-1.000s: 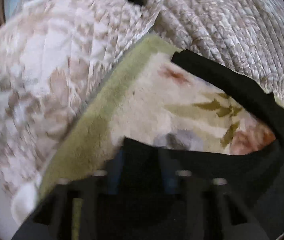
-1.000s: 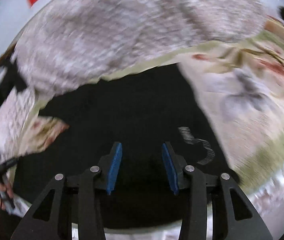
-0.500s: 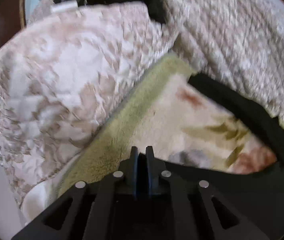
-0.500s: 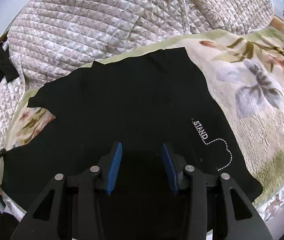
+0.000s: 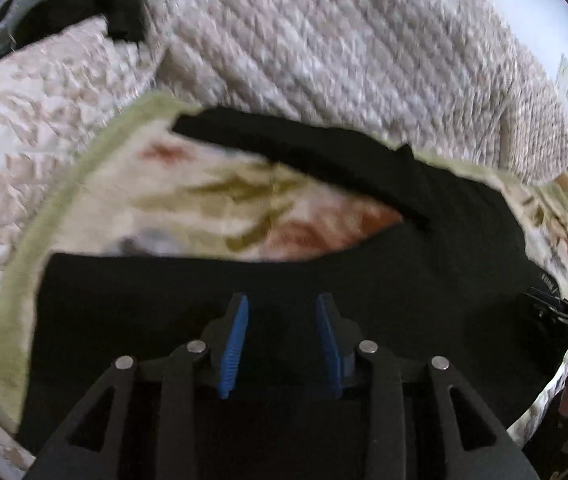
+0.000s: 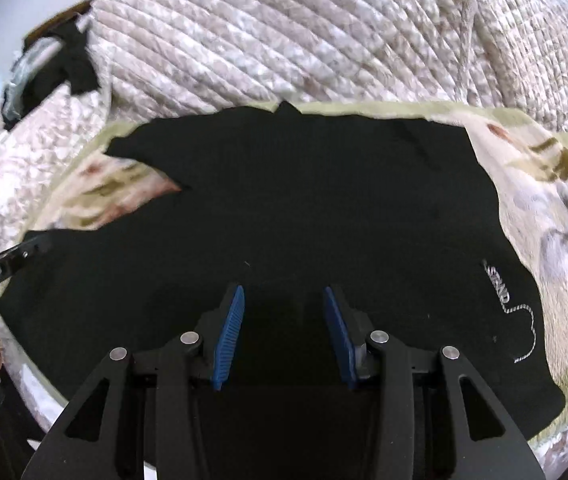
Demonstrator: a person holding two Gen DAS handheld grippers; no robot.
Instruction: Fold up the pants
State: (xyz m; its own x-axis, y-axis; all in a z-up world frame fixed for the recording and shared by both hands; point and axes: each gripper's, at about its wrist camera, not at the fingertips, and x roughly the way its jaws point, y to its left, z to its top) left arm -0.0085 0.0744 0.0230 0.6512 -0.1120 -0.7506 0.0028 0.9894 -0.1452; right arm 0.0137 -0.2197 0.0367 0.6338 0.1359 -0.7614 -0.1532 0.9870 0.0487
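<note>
Lying flat on the flowery blanket on the bed are the black pants. Left gripper is opening with nothing in it; right gripper hangs open too. Next, I think, each must grab an edge to fold.

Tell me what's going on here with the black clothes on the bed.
A person holding a gripper in each hand is folding black pants, spread flat on a floral blanket beside a quilted comforter. The left gripper is opening with nothing between its fingers. The right gripper hovers open over the pants. Neither holds the fabric.
</note>
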